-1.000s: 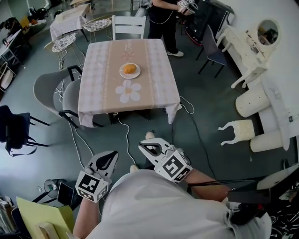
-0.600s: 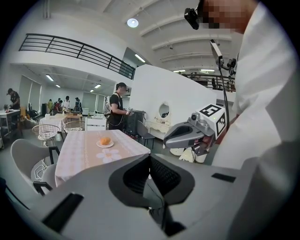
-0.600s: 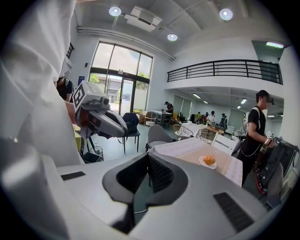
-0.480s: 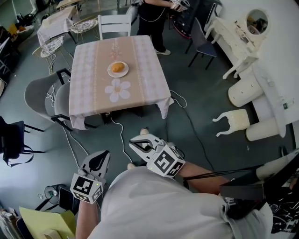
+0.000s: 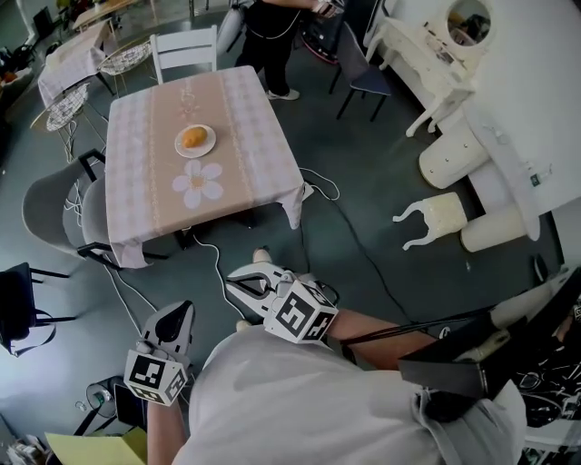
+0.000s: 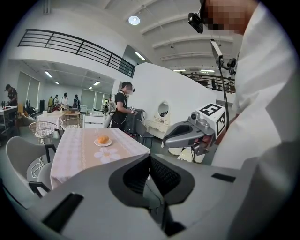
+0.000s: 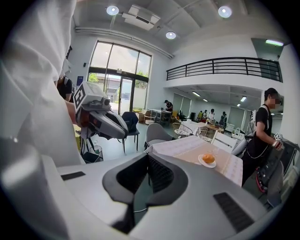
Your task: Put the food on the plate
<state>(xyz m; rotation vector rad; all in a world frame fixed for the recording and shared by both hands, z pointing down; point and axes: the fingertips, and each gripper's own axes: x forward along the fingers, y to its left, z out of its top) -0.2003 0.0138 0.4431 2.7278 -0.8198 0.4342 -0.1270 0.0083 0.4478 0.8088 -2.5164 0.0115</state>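
Round golden-orange food piece (image 5: 194, 137), bun-like, sits on a small white round plate (image 5: 182, 149). The plate is near the middle of a square table (image 5: 145, 182) w/ pink-beige flowered cloth. So the food's on the plate as things lie, and the task looks done or not under way.

Left gripper (image 5: 178, 315): jaws together, nothing betw. them. Right gripper (image 5: 243, 281): same, closed & empty. Both are held low, close to the person's body, out over the floor & well apart from the table.

Key relation: in head view the food lies ahead & up-left of both grippers, w/ the table's near edge + a strip of floor betw. them. In left gripper view it shows left of the jaw line, and in right gripper view right of it, so it's roughly betw. the two aims. Right gripper's tips look a bit nearer the table, but neither's in reach, so any move needs a walk-up first. The food is roundish w/ no clear long axis, so approach angle prob. doesn't matter.

Counts: 1 food piece, 1 plate, 1 table w/ this cloth, 2 grippers. Around it: 1 white slatted chair (image 5: 182, 54) at the far end and grey chairs (image 5: 50, 195) at left (2, I think). 1 other person (image 5: 263, 27) stands beyond the table.
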